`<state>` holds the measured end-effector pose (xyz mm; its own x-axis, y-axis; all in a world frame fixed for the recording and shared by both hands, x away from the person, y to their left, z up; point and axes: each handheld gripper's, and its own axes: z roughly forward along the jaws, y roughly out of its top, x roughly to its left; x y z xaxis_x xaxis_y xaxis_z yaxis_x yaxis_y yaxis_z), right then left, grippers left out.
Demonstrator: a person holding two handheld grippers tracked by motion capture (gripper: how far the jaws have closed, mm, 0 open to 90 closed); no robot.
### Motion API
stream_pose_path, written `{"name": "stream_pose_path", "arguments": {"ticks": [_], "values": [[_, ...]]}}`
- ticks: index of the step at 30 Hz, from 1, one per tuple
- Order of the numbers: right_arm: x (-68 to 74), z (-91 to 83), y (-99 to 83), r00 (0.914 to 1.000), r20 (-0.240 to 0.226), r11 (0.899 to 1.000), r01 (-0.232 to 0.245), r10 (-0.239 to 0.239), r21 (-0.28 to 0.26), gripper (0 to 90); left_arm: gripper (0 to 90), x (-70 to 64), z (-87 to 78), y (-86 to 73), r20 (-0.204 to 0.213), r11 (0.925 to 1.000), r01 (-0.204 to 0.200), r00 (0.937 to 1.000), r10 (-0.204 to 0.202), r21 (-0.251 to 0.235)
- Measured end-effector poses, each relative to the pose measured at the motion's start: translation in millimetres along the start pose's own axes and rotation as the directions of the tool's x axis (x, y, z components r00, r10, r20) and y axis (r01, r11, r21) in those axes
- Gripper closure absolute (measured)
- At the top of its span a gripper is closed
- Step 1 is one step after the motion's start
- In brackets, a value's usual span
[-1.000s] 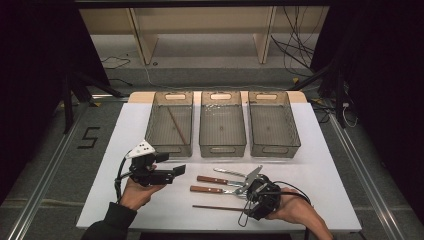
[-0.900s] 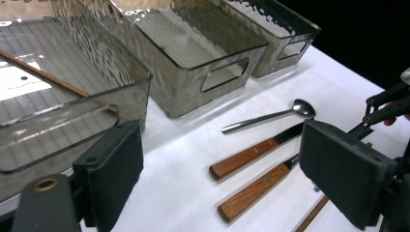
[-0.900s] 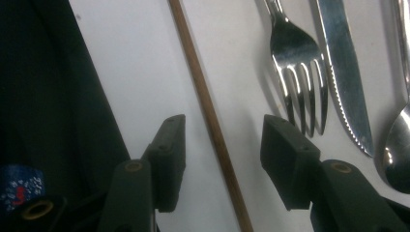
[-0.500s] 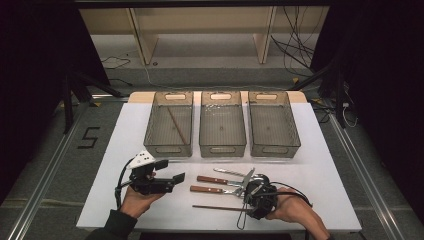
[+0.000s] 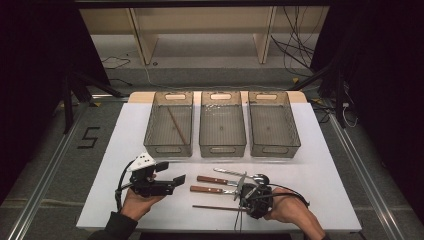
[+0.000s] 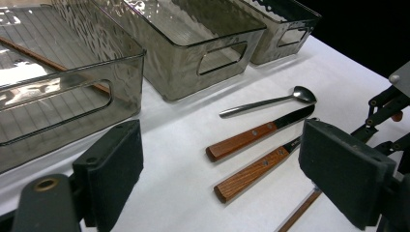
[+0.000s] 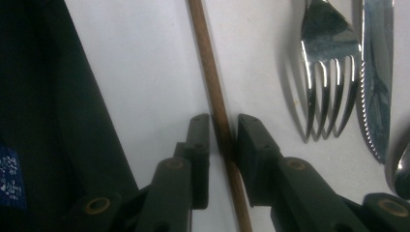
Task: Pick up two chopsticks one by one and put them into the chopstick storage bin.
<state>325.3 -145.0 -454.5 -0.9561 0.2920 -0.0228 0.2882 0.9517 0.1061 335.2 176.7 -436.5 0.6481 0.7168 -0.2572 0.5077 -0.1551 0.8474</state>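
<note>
A thin brown chopstick lies near the table's front edge. My right gripper is over its right end. In the right gripper view my right gripper is shut on the chopstick, one pad pressed against each side, with the stick still flat on the table. My left gripper hovers at the front left, open and holding nothing. In the left gripper view its wide-apart pads face two wooden-handled knives and a spoon.
Three clear grey bins stand in a row behind the cutlery. The left bin holds another chopstick. A fork and a serrated knife blade lie right of the gripped stick. The white table ends just behind both hands.
My left gripper has drawn back toward the front edge, still open. My right gripper has shifted slightly left and down onto the chopstick's end.
</note>
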Motion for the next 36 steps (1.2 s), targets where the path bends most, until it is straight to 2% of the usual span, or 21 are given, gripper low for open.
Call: {"name": "stream_pose_path", "arguments": {"ticks": [3, 8, 9, 12, 17, 18, 20, 23, 25, 28, 31, 32, 36], "values": [[1.3, 0.3, 2.1, 0.9998, -0.001, 1.0, 0.021, -0.021, 0.01, 80.1, 15.7, -0.1, 0.0, -0.1, 0.001, 1.0, 0.001, 1.0, -0.001, 0.0], [4.9, 0.7, 3.8, 0.9996, 0.004, 0.999, 0.029, -0.029, 0.015, 84.5, 15.7, -0.4, -0.4, 0.3, 0.0, 1.0, 0.005, 1.0, -0.005, -0.002], [4.3, 0.5, 3.5, 0.9988, 0.006, 0.999, 0.049, -0.049, 0.015, 84.8, 15.6, -0.1, -0.4, 0.4, 0.0, 1.0, 0.005, 1.0, -0.005, -0.003], [4.3, -0.4, 2.2, 0.9989, 0.001, 0.999, 0.047, -0.047, 0.011, 85.1, 15.7, 0.2, -0.7, 0.5, -0.001, 0.9999, 0.01, 1.0, -0.01, -0.003], [2.0, -7.0, -0.2, 0.9987, -0.019, 0.997, 0.046, -0.047, -0.061, 85.1, 15.7, 0.4, -1.8, 1.6, -0.006, 0.9998, 0.016, 0.9999, -0.016, -0.007], [2.0, -10.1, -1.2, 0.9993, -0.024, 0.997, 0.027, -0.028, -0.066, 85.2, 15.7, 0.5, -2.3, 2.1, -0.006, 0.9998, 0.017, 0.9998, -0.017, -0.008], [-2.5, -15.4, -3.3, 0.9995, -0.028, 0.993, 0.01, -0.013, -0.119, 85.2, 15.7, -0.1, -2.8, 3.1, -0.004, 0.9994, 0.031, 0.9995, -0.031, -0.015], [-9.3, -22.2, -6.7, 0.9986, -0.035, 0.973, -0.046, 0.039, -0.225, 85.2, 15.7, -2.3, -1.3, 3.7, -0.017, 0.9993, 0.035, 0.9993, -0.035, -0.011], [-12.5, -26.0, -7.7, 0.9968, -0.032, 0.958, -0.079, 0.073, -0.275, 85.2, 15.7, -3.8, 0.5, 4.0, -0.019, 0.9991, 0.042, 0.9989, -0.042, -0.004], [-16.5, -31.2, -8.8, 0.9893, -0.04, 0.924, -0.145, 0.14, -0.353, 85.2, 15.8, -7.9, 4.1, 4.5, -0.008, 0.9977, 0.067, 0.9977, -0.067, 0.002], [-19.2, -35.5, -8.3, 0.9834, -0.034, 0.899, -0.177, 0.178, -0.401, 85.2, 15.9, -13.5, 9.5, 5.1, 0.009, 0.997, 0.076, 0.9971, -0.076, 0.013], [-19.5, -36.8, -7.9, 0.9816, -0.038, 0.895, -0.186, 0.187, -0.406, 85.2, 16.0, -16.3, 11.4, 5.6, 0.015, 0.9968, 0.077, 0.9969, -0.078, 0.019], [-23.0, -41.1, -3.0, 0.9797, -0.032, 0.864, -0.19, 0.198, -0.466, 85.2, 16.4, -27.1, 21.1, 8.4, 0.04, 0.9956, 0.081, 0.9957, -0.083, 0.047]]}}
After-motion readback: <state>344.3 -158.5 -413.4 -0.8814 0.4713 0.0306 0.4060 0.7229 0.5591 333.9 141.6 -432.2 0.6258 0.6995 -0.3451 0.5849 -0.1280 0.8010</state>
